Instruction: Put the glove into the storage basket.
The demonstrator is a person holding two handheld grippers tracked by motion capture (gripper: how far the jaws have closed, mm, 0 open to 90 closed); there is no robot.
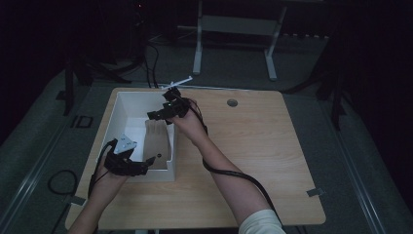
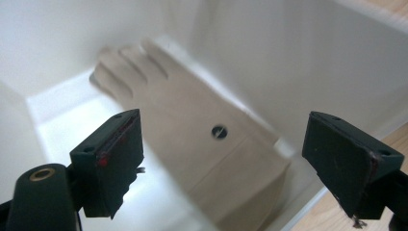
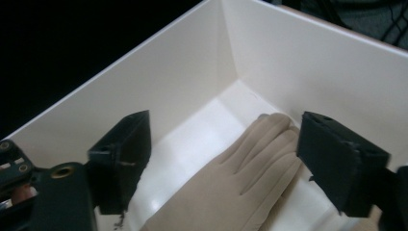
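A beige glove [image 1: 157,140] lies inside the white box [image 1: 127,105], along its right wall, fingers toward the far end. In the left gripper view the glove [image 2: 192,144] shows a small round snap near the cuff; my left gripper [image 2: 223,166] hangs above the cuff end, jaws wide apart with nothing between them. My left gripper [image 1: 152,162] is at the box's near right corner. My right gripper [image 1: 155,115] hovers over the glove's fingers [image 3: 255,159], its own jaws [image 3: 226,161] spread, touching nothing.
The box sits on the left part of a wooden table [image 1: 253,146]. A round cable hole [image 1: 232,103] is near the table's far edge. Cables trail from both grippers. The room beyond the table is dark, with a desk frame [image 1: 234,29] behind.
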